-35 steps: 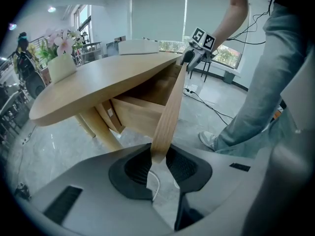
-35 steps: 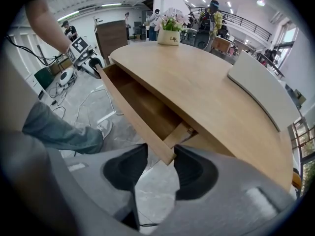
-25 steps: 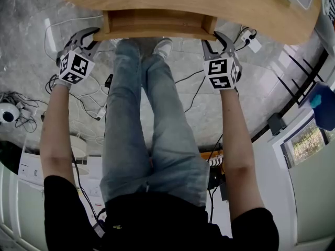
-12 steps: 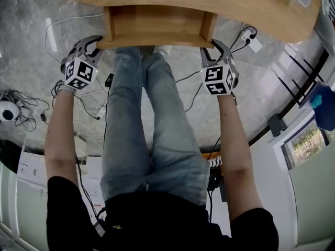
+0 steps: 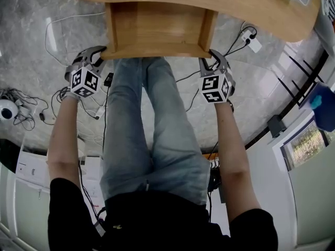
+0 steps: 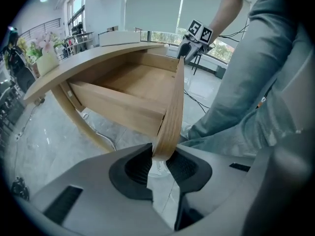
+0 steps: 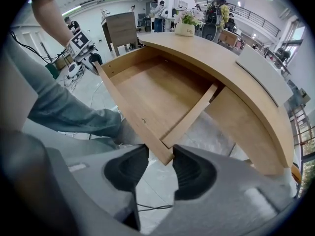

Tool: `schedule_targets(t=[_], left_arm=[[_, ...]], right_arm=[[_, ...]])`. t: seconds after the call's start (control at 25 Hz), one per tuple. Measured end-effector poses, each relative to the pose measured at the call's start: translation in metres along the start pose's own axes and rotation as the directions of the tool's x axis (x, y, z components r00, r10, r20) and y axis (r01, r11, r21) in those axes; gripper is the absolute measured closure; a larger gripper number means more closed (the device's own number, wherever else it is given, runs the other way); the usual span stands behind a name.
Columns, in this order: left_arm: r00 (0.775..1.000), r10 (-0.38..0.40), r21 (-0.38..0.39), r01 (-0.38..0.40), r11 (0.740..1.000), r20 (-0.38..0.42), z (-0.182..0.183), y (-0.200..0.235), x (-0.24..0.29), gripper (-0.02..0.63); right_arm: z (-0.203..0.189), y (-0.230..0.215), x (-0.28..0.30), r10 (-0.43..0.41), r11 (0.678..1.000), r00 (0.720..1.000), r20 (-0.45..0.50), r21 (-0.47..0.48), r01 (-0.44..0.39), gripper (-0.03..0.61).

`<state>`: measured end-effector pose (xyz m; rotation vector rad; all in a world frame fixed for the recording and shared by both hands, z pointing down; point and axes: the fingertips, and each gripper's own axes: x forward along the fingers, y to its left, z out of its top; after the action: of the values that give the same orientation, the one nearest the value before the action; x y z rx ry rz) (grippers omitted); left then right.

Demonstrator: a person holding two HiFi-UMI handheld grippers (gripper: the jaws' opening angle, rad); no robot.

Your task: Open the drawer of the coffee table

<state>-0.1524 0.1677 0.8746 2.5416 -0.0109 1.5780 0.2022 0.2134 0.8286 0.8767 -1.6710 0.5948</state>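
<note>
The drawer (image 5: 157, 30) is sticking well out from under the wooden table (image 5: 251, 7), toward the person. It is hanging open, and its inside is looking bare in both claw views.

The left claw (image 6: 160, 162) is holding the left end of the drawer's thin front board. The board's edge is sitting between the two dark pads. Both pads are pressing on it, so this claw is standing narrow.

The right claw (image 7: 158, 167) is holding the other end of the same board. The corner of the board is sitting between its pads, with a pad touching on each side.

Both claws are pointing steeply down at the drawer's front corners.

The person is standing right behind the drawer. The legs (image 5: 157, 129) in blue jeans are showing between the two arms. Wires (image 5: 78, 103) are lying on the grey floor (image 5: 31, 41) under the left arm. A white pot (image 7: 186, 29) is sitting on the far end of the table.
</note>
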Motion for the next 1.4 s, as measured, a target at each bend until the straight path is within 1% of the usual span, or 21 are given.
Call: schedule_targets(t=[0.16, 0.24, 0.4, 0.56, 0.72, 0.92, 1.16, 1.4], left_arm=[[1.000, 0.012, -0.022, -0.013, 1.000, -0.003, -0.002, -0.008, 0.001, 0.515], [1.000, 0.012, -0.019, -0.012, 1.000, -0.012, -0.004, -0.008, 0.005, 0.514], [0.999, -0.007, 0.020, 0.008, 1.000, -0.044, -0.007, -0.007, 0.012, 0.514], [0.996, 0.016, 0.024, -0.014, 1.000, -0.086, -0.002, 0.000, 0.016, 0.512], [0.993, -0.002, 0.048, 0.008, 0.999, -0.117, -0.015, -0.007, 0.031, 0.506], [0.988, 0.002, 0.095, 0.013, 0.995, -0.155, -0.021, -0.006, 0.041, 0.506], [0.986, 0.013, 0.108, 0.005, 0.994, -0.166, -0.024, -0.005, 0.048, 0.502], [0.988, 0.014, 0.089, 0.000, 0.996, -0.155, -0.024, -0.004, 0.050, 0.494]], right_arm=[[-0.006, 0.004, -0.001, 0.002, 1.000, 1.000, -0.005, -0.007, -0.002, 0.431], [-0.007, 0.005, 0.003, 0.006, 1.000, 1.000, -0.010, -0.007, -0.007, 0.431], [-0.011, 0.008, 0.010, 0.017, 1.000, 1.000, -0.027, -0.002, -0.017, 0.433], [-0.014, 0.010, 0.019, 0.028, 1.000, 0.999, -0.046, -0.009, -0.029, 0.433], [-0.020, 0.012, 0.026, 0.045, 0.999, 0.996, -0.073, -0.016, -0.046, 0.433], [-0.024, 0.013, 0.035, 0.060, 0.997, 0.994, -0.096, -0.036, -0.063, 0.432], [-0.027, 0.015, 0.043, 0.061, 0.997, 0.992, -0.114, -0.049, -0.067, 0.430], [-0.027, 0.014, 0.044, 0.055, 0.997, 0.992, -0.116, -0.039, -0.060, 0.426]])
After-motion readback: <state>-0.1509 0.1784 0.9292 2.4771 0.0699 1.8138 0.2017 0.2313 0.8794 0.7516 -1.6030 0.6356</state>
